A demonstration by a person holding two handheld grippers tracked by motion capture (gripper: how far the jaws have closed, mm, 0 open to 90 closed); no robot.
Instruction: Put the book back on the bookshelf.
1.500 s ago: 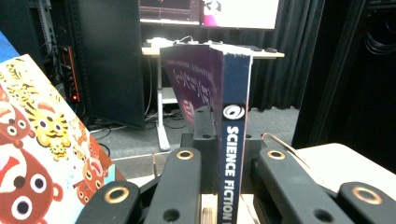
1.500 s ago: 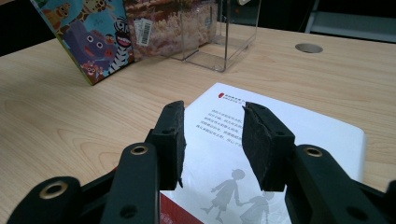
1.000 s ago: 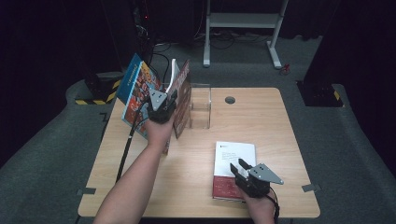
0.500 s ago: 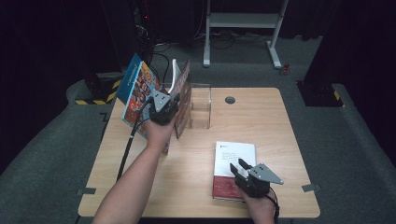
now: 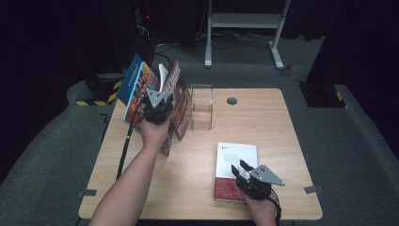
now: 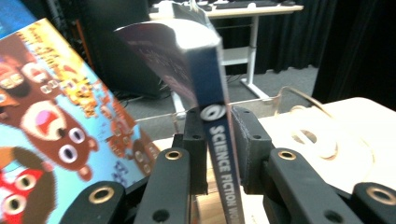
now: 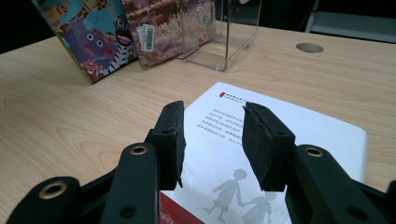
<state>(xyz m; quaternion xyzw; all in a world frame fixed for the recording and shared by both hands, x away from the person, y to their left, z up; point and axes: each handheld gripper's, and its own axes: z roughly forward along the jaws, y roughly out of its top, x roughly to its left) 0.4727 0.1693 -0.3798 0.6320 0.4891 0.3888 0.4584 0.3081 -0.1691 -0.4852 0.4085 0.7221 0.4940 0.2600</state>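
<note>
Pale wood-grain counter (image 5: 282, 127) is carrying a clear acrylic stand (image 5: 201, 107) at twelve o'clock. Beside it, at ten o'clock, the left gripper (image 6: 215, 140) is pinching a science fiction book (image 6: 211, 100) by its blue spine, long axis upright. At five o'clock, the right gripper (image 7: 212, 140) is hovering spread over a flat white-and-red paperback (image 5: 235, 162).

Glossy paper picture book (image 6: 51, 135) – clear smooth plastic stand (image 5: 201, 106) – matt wood table (image 5: 277, 127).

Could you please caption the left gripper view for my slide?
Left gripper clamps a science fiction book by its spine, beside a picture book.
</note>
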